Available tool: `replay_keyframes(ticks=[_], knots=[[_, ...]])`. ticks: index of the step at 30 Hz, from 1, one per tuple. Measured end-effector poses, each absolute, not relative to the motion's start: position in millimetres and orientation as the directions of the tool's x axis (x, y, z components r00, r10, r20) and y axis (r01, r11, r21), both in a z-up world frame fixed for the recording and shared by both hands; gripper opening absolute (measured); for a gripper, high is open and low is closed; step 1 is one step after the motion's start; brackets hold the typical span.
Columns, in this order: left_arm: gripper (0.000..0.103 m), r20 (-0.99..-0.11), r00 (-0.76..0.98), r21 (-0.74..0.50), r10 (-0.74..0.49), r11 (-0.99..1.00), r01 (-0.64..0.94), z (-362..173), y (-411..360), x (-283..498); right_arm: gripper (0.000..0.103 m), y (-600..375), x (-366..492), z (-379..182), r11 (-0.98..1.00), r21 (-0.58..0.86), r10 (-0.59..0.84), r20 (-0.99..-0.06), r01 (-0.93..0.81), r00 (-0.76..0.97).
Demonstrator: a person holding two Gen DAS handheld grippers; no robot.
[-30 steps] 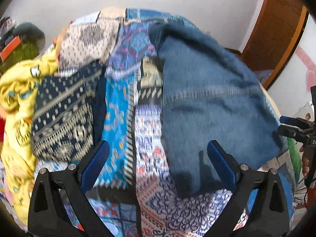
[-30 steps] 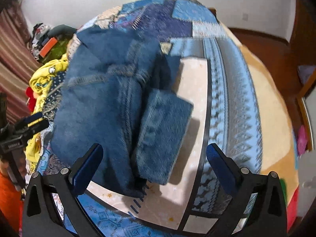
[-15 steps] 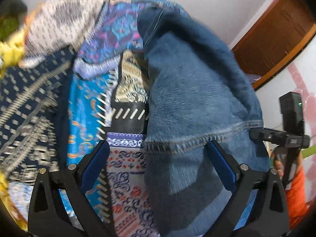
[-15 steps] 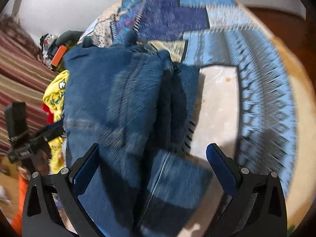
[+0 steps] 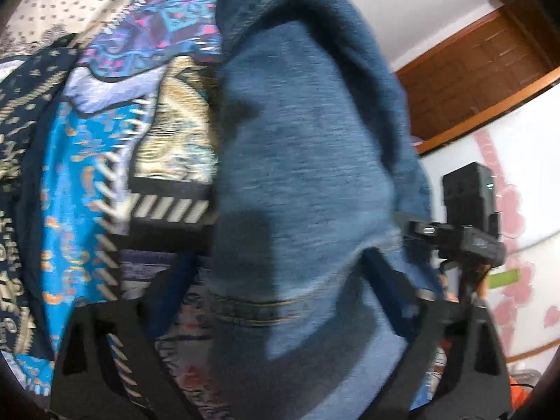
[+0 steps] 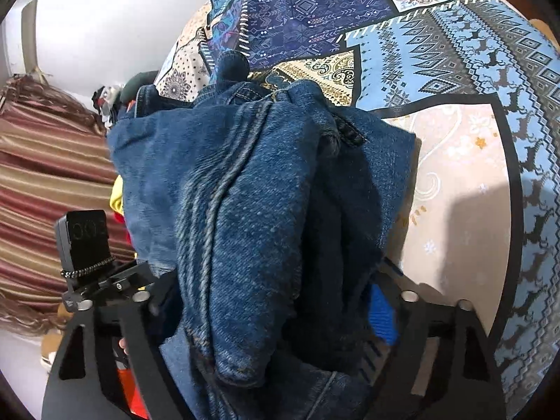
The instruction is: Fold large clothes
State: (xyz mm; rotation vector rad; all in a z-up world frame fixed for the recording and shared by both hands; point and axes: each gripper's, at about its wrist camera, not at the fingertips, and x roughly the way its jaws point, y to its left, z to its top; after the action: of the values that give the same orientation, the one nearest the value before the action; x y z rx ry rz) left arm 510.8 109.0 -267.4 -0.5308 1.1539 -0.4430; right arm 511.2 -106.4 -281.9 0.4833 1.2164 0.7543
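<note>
Both grippers tilt steeply down over the near edge of the patchwork bedspread (image 6: 455,182), where the blue jeans (image 6: 245,192) lie bunched. Compared with a second ago they have dropped closer, so denim now fills both views. The left gripper (image 5: 280,287) and right gripper (image 6: 273,297) have just been closing, denim between each pair of jaws, though I cannot tell whether either yet pinches it.

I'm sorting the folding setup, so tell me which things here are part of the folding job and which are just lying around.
Part of the job:
- blue jeans, bunched on the bed
- left tool, jaws just closing around the denim
- right tool, jaws just closing around the denim

Just lying about:
- patchwork bedspread underneath
- yellow garment beyond the jeans
- striped curtain
- wooden door
</note>
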Motion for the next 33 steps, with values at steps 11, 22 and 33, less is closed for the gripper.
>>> replay_keyframes(ticks=[11,22,33], knots=[[0.056,-0.670,0.435,-0.644,-0.601,0.762,0.061,-221.8,108.4,486.8,0.036,-100.6,474.5,-225.8,0.715,0.626,0.698,-0.668,-0.312,0.258],[0.055,-0.550,0.619,-0.625,-0.561,0.768,0.140,-123.4,188.6,407.8,0.035,-36.0,424.9,-141.0,0.676,0.568,0.729,-0.612,-0.470,0.308],[0.055,-0.506,0.763,-0.566,-0.403,0.823,0.060,-70.8,307.0,356.9,0.035,83.3,416.9,-112.7,0.562,0.579,0.809,-0.533,-0.591,0.247]])
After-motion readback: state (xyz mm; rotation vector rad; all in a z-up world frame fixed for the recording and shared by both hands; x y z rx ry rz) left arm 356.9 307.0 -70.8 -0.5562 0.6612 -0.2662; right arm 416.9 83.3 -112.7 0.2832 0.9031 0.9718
